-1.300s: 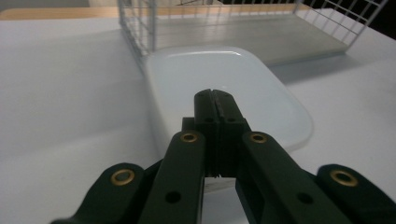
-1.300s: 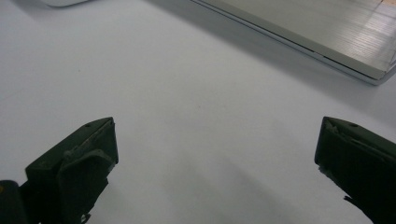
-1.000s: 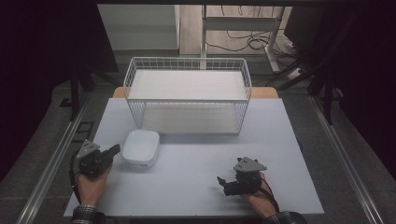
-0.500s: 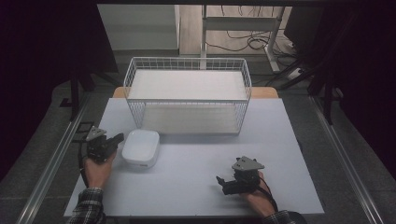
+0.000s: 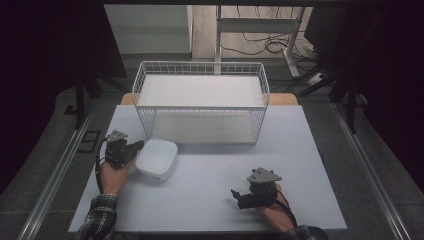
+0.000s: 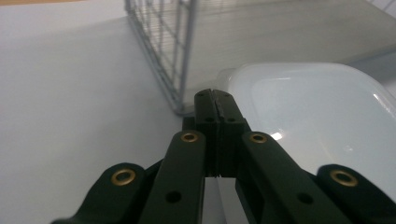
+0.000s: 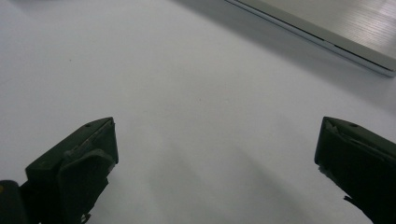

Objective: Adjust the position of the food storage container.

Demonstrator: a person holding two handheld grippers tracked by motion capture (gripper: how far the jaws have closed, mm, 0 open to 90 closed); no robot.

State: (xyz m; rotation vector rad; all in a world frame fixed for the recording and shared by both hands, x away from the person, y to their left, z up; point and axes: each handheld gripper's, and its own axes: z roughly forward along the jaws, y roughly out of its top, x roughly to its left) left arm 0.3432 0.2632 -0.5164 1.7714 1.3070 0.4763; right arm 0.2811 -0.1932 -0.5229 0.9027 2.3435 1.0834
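A white, rounded-square lidded container (image 5: 156, 158) lies on the table just in front of the wire basket's (image 5: 200, 64) left corner. My left gripper (image 5: 137, 146) is at the container's left edge with its jaws pressed together and nothing between them. In the left gripper view the shut tips (image 6: 216, 100) sit close to the container's (image 6: 317, 121) rim, with the basket's (image 6: 173, 51) corner just behind. My right gripper (image 5: 237, 196) rests open on the table at the front right. Bare table surface shows between its spread jaws (image 7: 217, 149).
The white wire basket stands at the back middle of the pale table (image 5: 300, 150), with a white panel inside it. The panel's edge (image 7: 327, 28) crosses the right gripper view's top. Metal rails run along both sides of the table, and cables lie on the floor behind.
My left gripper has moved away from the front edge and rightward, up to the container's left edge. The right gripper and the container have stayed put.
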